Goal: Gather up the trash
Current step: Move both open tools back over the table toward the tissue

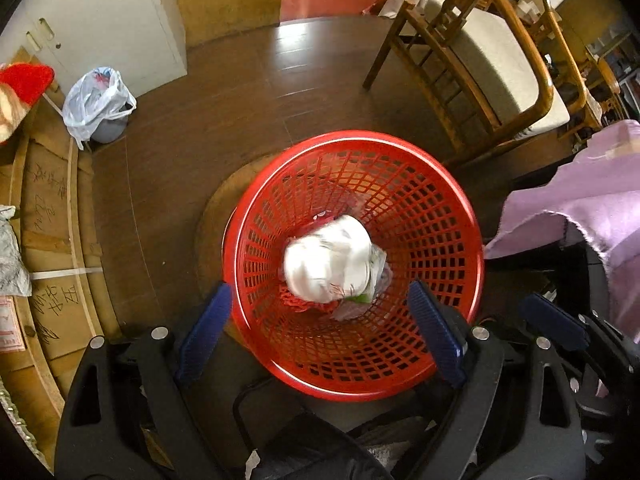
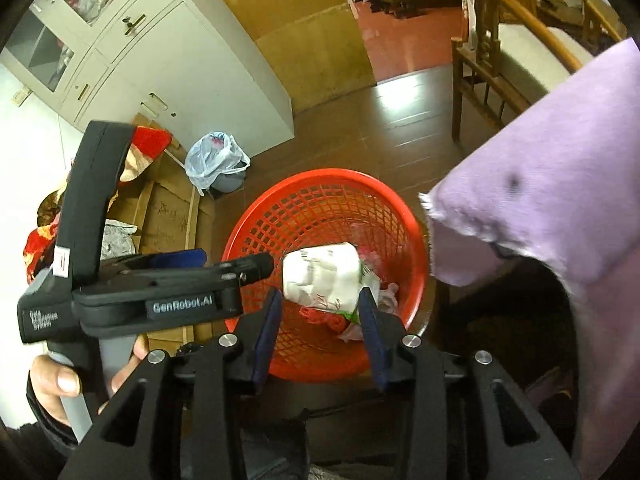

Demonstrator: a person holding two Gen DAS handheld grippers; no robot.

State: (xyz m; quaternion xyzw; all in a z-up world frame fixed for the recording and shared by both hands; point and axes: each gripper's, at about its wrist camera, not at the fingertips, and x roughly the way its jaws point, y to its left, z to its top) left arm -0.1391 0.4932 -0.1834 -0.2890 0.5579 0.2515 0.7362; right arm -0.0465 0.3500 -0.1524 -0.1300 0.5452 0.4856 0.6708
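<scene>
A red mesh basket (image 1: 424, 216) stands on the brown floor and holds trash; it also shows in the right wrist view (image 2: 320, 208). A white crumpled wrapper (image 1: 332, 258) lies in it over red and pink scraps. My left gripper (image 1: 320, 316) is open above the basket's near rim, empty. My right gripper (image 2: 320, 312) is open above the basket; the white wrapper (image 2: 320, 276) sits just beyond its fingertips, blurred, and I cannot tell if it touches them. The left gripper's body (image 2: 160, 292) shows at the left in the right wrist view.
A purple cloth (image 2: 552, 208) hangs at the right, close to the basket. A grey bin with a white plastic bag (image 1: 100, 104) stands by a white cabinet (image 1: 100, 24). Cardboard boxes (image 1: 52, 240) lie at the left. A wooden chair (image 1: 480, 60) stands behind the basket.
</scene>
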